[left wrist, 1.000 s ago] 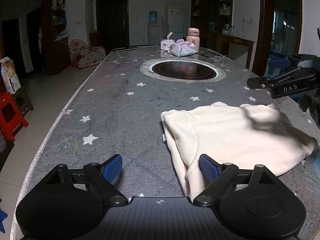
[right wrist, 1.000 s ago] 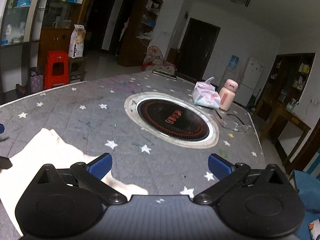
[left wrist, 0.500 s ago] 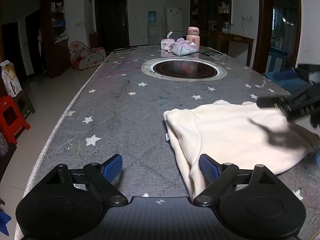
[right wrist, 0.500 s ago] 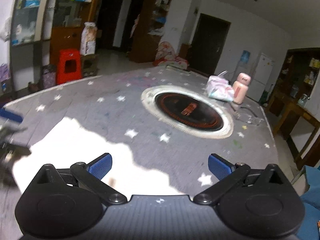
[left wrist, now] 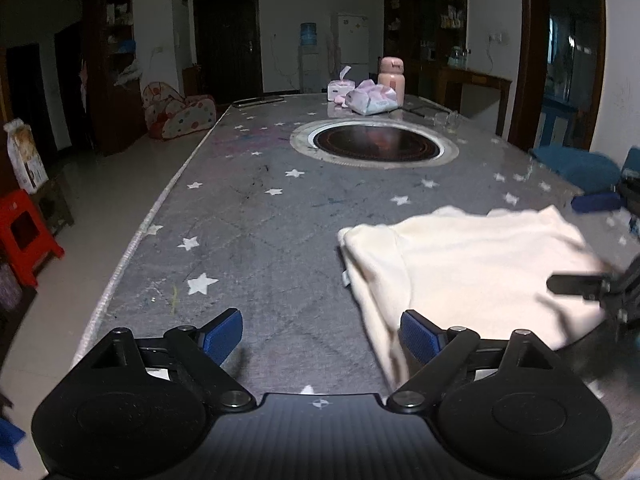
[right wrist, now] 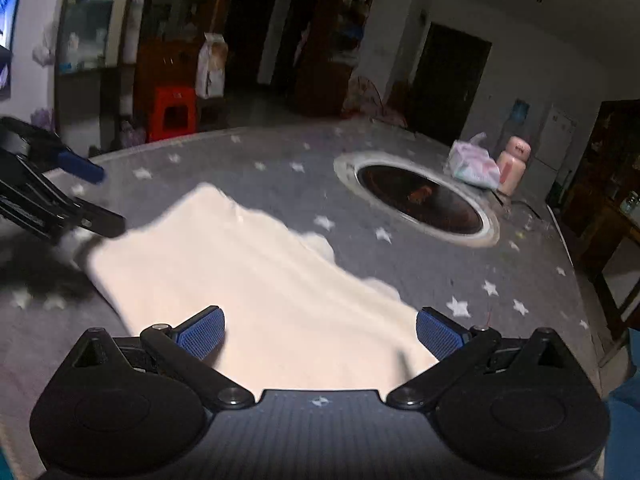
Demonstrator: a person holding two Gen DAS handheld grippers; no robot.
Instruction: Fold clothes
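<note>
A cream garment lies folded flat on the grey starred table, right of centre in the left wrist view. My left gripper is open and low over the table. Its right pad is beside the garment's near left edge, and nothing lies between the pads. My right gripper reaches in from the right over the garment's right end. In the right wrist view the garment spreads out between and beyond the open fingers of my right gripper. The left gripper shows at the far left.
A round hob is set into the table beyond the garment. A tissue pack and a pink bottle stand at the far end. The table's left edge drops to the floor, where there is a red stool.
My right gripper has swung lower and nearer over the garment's right end, and the cloth now fills its view. The left gripper has stayed in place and open.
</note>
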